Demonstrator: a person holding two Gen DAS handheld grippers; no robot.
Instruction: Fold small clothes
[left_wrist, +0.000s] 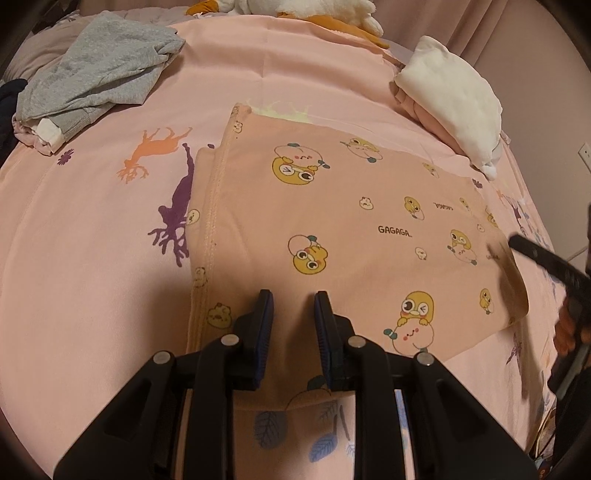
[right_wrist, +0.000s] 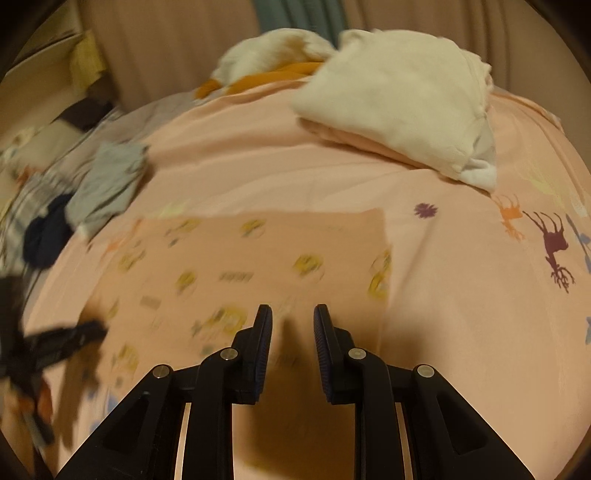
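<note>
A small pink garment (left_wrist: 332, 229) printed with yellow cartoon chicks and the word GAGAGA lies flat and folded on the pink bed sheet (left_wrist: 92, 240). My left gripper (left_wrist: 293, 299) is open and empty just above its near edge. The right gripper's finger (left_wrist: 535, 258) shows at the garment's right corner in the left wrist view. In the blurred right wrist view the garment (right_wrist: 240, 266) lies ahead, and my right gripper (right_wrist: 293, 314) is open and empty over its near right part. The left gripper (right_wrist: 55, 343) appears blurred at the left.
A crumpled grey garment (left_wrist: 99, 70) lies at the far left of the bed, beside dark cloth (left_wrist: 9, 99). A folded white and pink pile (left_wrist: 454, 96) sits at the far right. A white and orange plush toy (left_wrist: 314, 11) lies at the far edge. Curtains (right_wrist: 166, 44) hang behind.
</note>
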